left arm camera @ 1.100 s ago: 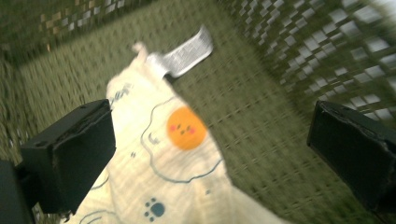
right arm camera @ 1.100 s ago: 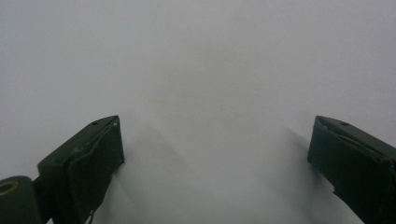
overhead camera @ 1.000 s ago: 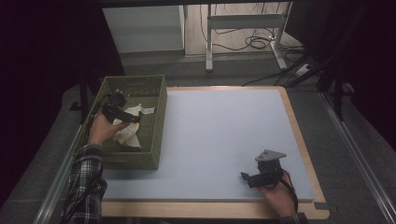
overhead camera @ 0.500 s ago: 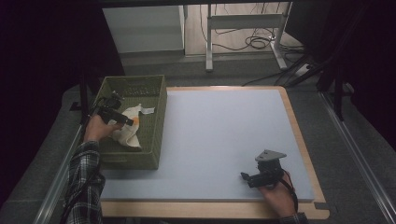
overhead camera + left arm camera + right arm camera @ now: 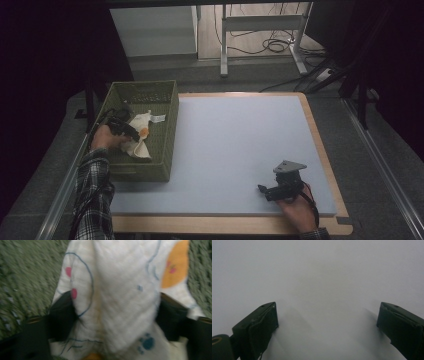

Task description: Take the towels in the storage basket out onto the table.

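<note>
Since a second ago my left gripper (image 5: 131, 133) has sunk deeper into the basket (image 5: 165, 150) and onto the cloth (image 5: 140, 135), while my right gripper (image 5: 267, 192) has kept its place near the front right of the mat (image 5: 235, 145).

From the high view, the cloth lies crumpled inside the green basket at the table's left, toward its middle. My left hand (image 5: 105, 137) reaches in over the near left wall, so the gripper comes at the cloth from the side. My right hand (image 5: 297, 212) rests low on the mat, well apart from the basket; I judge it is parked to stay out of the way.

Along the left gripper (image 5: 110, 315), the white cloth (image 5: 120, 290) with blue lines and an orange patch bulges up between the jaws. They have just been closing, and both now press into a fold, so I take it as clamped on the cloth, ready for lifting.

Along the right gripper (image 5: 327, 322), the jaws stand wide apart over bare mat (image 5: 319, 270), with nothing between them.
</note>
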Demonstrator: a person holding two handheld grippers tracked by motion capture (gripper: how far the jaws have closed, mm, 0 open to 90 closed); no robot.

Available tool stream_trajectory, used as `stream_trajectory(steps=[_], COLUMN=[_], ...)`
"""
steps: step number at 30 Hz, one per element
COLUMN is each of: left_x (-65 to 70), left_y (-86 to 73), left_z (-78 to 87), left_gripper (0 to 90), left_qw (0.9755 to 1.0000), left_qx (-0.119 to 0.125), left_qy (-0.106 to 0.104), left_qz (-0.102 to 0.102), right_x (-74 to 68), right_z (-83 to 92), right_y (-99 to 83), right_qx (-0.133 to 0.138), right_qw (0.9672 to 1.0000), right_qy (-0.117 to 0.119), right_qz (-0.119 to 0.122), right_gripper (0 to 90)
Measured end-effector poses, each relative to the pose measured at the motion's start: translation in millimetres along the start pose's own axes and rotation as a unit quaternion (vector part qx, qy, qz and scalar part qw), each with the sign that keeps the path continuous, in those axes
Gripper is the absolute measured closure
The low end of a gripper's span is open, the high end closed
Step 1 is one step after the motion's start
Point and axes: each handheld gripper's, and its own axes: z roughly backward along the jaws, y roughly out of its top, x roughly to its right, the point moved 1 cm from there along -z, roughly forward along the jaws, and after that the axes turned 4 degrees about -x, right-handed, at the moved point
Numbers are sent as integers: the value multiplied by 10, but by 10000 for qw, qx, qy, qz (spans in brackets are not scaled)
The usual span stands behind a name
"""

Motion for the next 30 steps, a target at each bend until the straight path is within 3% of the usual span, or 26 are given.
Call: stream_trajectory(steps=[2, 4, 9, 10, 12, 16, 24, 30], left_x=[17, 31, 56, 59, 75, 125, 210, 252], left_y=[-9, -19, -33, -34, -34, -39, -102, -175], left_z=[30, 45, 110, 165, 221, 368, 696, 883], left_gripper=[559, 710, 734, 734, 734, 731, 726, 723], left_qw=[10000, 9999, 9997, 9994, 9987, 9970, 9930, 9909], left_qx=[2, -12, 166, 339, 480, 717, 1111, 1269], left_qy=[96, 131, 137, -63, -187, -286, -323, -312], left_qz=[3, -25, -67, -39, -44, -89, -239, -323], right_x=[0, 0, 1, 1, 0, 0, 0, -1], right_z=[0, 0, 0, 0, 0, 0, 1, 1], right_y=[0, 0, 0, 0, 0, 0, 0, 0], right_qx=[0, -1, -4, -4, -2, -1, -3, -4], right_qw=[10000, 10000, 10000, 10000, 10000, 10000, 10000, 10000], right_qy=[0, -1, -5, -3, -1, -1, -2, -3], right_qz=[1, 0, 6, 4, 2, 1, 5, 4], right_gripper=[36, 35, 36, 36, 36, 36, 36, 35])
